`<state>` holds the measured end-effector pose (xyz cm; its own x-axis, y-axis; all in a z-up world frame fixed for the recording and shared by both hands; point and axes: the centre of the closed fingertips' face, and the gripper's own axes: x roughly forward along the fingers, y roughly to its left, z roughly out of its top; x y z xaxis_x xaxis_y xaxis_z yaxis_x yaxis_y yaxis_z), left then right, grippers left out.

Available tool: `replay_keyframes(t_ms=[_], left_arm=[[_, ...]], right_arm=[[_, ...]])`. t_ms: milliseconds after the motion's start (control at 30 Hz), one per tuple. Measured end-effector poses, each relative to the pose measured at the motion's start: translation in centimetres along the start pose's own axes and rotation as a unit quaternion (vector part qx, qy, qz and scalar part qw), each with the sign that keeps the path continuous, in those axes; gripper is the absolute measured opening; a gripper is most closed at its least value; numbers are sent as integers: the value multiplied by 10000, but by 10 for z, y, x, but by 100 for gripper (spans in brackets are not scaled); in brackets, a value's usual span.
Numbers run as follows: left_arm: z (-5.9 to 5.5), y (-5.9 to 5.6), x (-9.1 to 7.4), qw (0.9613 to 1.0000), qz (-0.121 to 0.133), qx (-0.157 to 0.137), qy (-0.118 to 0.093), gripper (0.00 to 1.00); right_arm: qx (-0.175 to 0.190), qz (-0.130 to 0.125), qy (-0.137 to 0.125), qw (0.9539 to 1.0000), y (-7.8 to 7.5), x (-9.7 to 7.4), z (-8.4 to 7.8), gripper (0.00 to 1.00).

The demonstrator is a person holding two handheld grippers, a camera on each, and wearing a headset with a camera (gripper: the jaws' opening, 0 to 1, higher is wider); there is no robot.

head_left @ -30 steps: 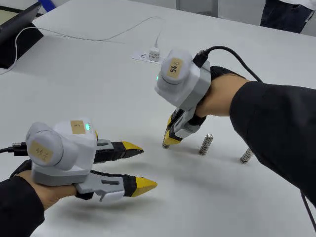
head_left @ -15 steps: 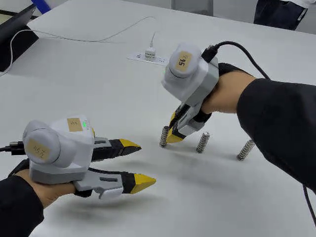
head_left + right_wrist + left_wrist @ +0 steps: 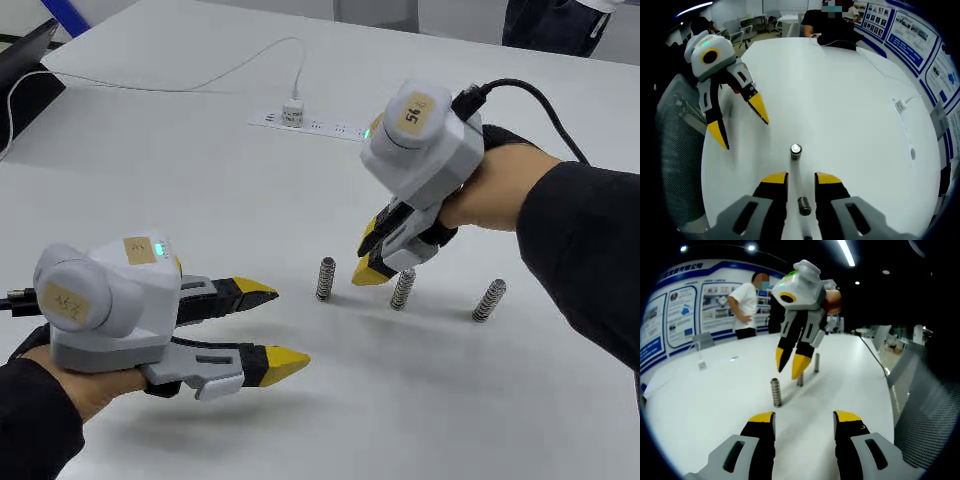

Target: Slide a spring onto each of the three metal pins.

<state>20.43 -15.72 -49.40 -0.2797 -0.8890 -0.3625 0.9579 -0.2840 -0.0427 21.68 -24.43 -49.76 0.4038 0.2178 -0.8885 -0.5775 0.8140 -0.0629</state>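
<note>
Three short metal springs stand upright in a row on the white table (image 3: 200,190): the left spring (image 3: 325,278), the middle spring (image 3: 402,288) and the right spring (image 3: 489,299). My right gripper (image 3: 368,257) hangs tip-down just above the table between the left and middle springs, jaws a little apart and holding nothing. In the right gripper view the left spring (image 3: 795,151) stands ahead of the right gripper (image 3: 801,177), and the middle spring (image 3: 803,203) shows lower down in the gap behind its tips. My left gripper (image 3: 270,325) is open near the front left, pointing at the row.
A white power strip (image 3: 300,120) with a plugged charger and a long cable lies at the back of the table. A dark screen (image 3: 25,75) stands at the far left edge. A person (image 3: 540,20) stands beyond the far side.
My right gripper has lifted and shifted right off the left spring, which now stands free. The left gripper has stayed put; the head view has drifted.
</note>
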Motion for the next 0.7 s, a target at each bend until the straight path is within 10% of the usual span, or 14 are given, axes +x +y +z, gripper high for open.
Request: replay_keyframes(t_ms=[700], left_arm=[[9, 4, 3, 10000, 5, 43, 28, 49]], right_arm=[[544, -430, -530, 9962, -2, -36, -34, 27]])
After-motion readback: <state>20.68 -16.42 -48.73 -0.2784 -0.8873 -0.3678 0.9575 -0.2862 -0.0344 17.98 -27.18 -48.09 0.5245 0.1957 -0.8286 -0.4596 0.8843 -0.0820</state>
